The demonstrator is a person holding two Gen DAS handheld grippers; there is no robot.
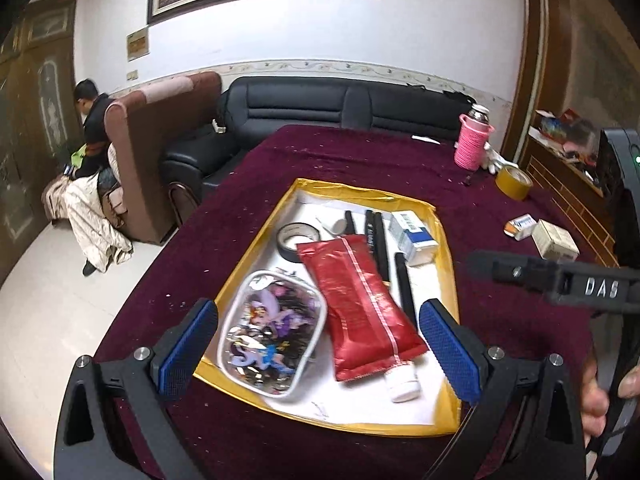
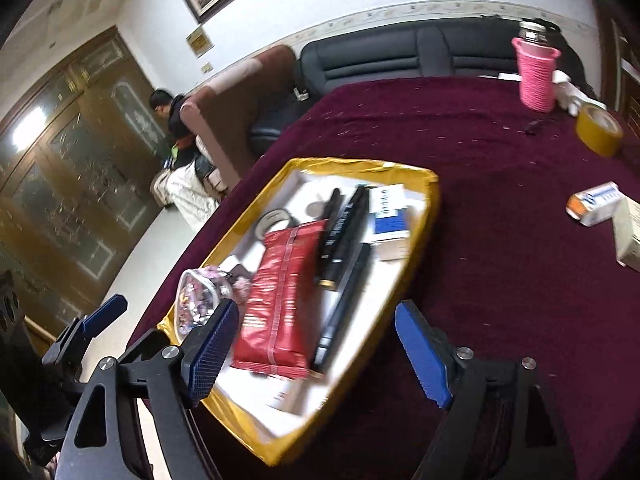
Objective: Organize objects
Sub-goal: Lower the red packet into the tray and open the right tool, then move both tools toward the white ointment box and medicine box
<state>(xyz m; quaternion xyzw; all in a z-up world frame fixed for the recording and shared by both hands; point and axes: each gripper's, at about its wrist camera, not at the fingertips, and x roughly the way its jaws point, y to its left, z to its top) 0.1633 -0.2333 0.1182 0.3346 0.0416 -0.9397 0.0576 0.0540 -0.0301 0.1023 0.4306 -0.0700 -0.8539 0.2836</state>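
1. Left wrist view: left gripper (image 1: 318,344) tilted down over the near end of the tray (image 1: 256,240), blue-padded fingers (image 1: 188,348) spread wide, nothing between them; pads clear of the contents below.
2. Right wrist view: right gripper (image 2: 310,354) also pitched down at the tray's near end, fingers wide apart and empty. Its dark body shows at the right edge of the left view, with part of a hand (image 1: 596,392) on the grip.
3. Tray: shallow, white floor, yellow rim, resting on the maroon tablecloth (image 1: 360,152).
4. Tray contents, near end: clear cartoon-print pouch (image 1: 272,330) at left; red packet (image 1: 356,304) just beside it on the right, lying lengthwise; a white cap (image 1: 402,386) pokes out from under the packet's near end.
5. Tray contents, middle to far: black pens (image 1: 376,236) lying lengthwise right of the packet; black tape roll (image 1: 298,238) at far left; blue-and-white box (image 1: 412,236) at far right.
6. Outside the tray, right: two small boxes (image 1: 540,236) on the cloth, well apart from the tray.
7. Far right of table: yellow tape roll (image 1: 514,182), then a bottle in a pink knitted sleeve (image 1: 472,140), upright.
8. Beyond the table: black sofa (image 1: 320,108); a person (image 1: 94,128) seated by a brown armchair at far left.
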